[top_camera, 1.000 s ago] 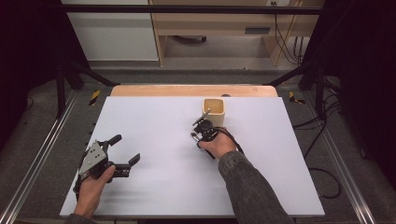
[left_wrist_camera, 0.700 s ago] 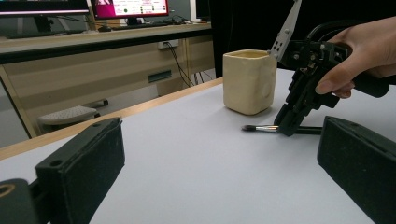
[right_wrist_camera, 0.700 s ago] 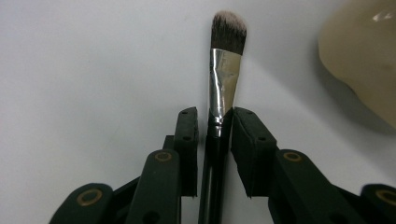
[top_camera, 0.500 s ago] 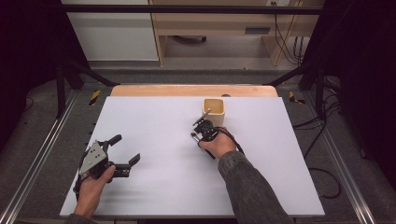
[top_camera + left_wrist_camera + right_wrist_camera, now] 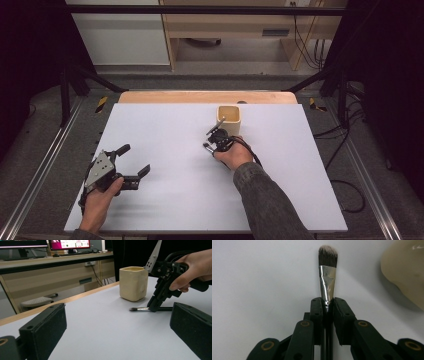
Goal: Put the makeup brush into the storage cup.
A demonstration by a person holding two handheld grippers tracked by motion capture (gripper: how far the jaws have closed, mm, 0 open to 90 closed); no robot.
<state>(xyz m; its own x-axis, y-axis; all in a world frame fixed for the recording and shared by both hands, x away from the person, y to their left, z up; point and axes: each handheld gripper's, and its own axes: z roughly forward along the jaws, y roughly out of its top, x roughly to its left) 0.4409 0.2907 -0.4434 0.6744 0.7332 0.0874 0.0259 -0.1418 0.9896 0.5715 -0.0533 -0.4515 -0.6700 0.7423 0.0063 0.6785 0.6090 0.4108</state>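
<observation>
A make-up brush point(image 5: 327, 277) with dark bristles and a silver ferrule lies flat on the white table point(image 5: 175, 200), just in front of a cream ceramic cup point(image 5: 230, 119). My right gripper point(image 5: 327, 301) points down at the table, and its jaws have just been closing on the brush, with the pads now pressing its ferrule and handle. From the left gripper view the brush point(image 5: 140, 309) pokes out left of the right gripper point(image 5: 153, 307), beside the cup point(image 5: 132, 283). My left gripper point(image 5: 135, 160) rests open near the table's front left, nothing between its jaws.
A wooden strip point(image 5: 200, 96) runs along the table's far edge. Metal rails point(image 5: 45, 165) flank the table on the floor, and cables point(image 5: 345, 190) lie at the right. A desk with monitors point(image 5: 67, 243) stands beyond.
</observation>
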